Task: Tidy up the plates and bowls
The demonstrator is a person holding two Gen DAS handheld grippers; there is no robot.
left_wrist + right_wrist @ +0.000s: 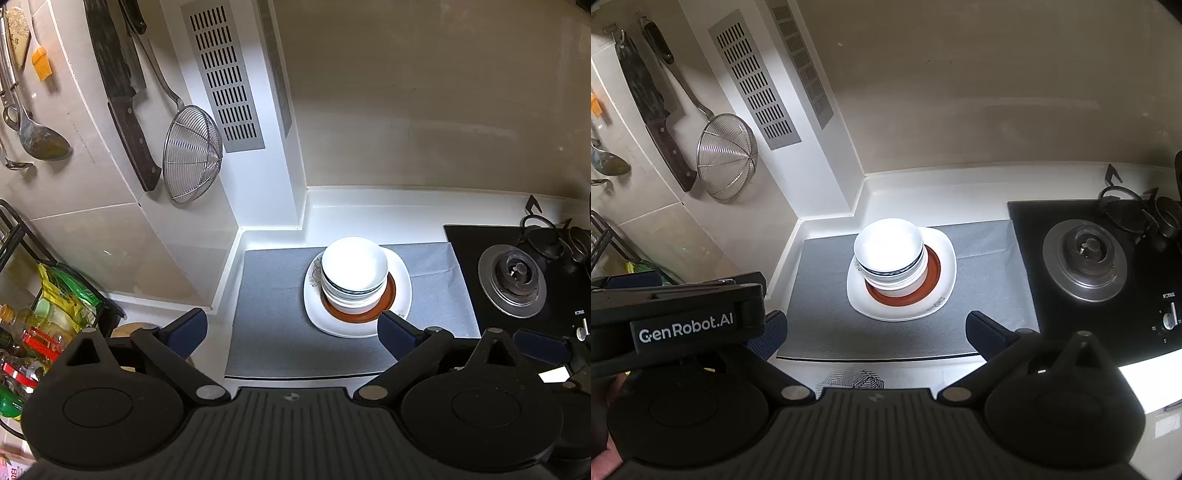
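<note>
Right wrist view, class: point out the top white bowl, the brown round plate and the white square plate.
Top white bowl (887, 245), right wrist view, on its inner bottom.
Brown round plate (933, 266), right wrist view, on its exposed right rim.
White square plate (947, 247), right wrist view, on its bare right edge.

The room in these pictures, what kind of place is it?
Most likely a home kitchen. A gas burner sits in a black cooktop, a cleaver and a wire strainer hang on the tiled wall, and stacked bowls rest on plates on the counter.
</note>
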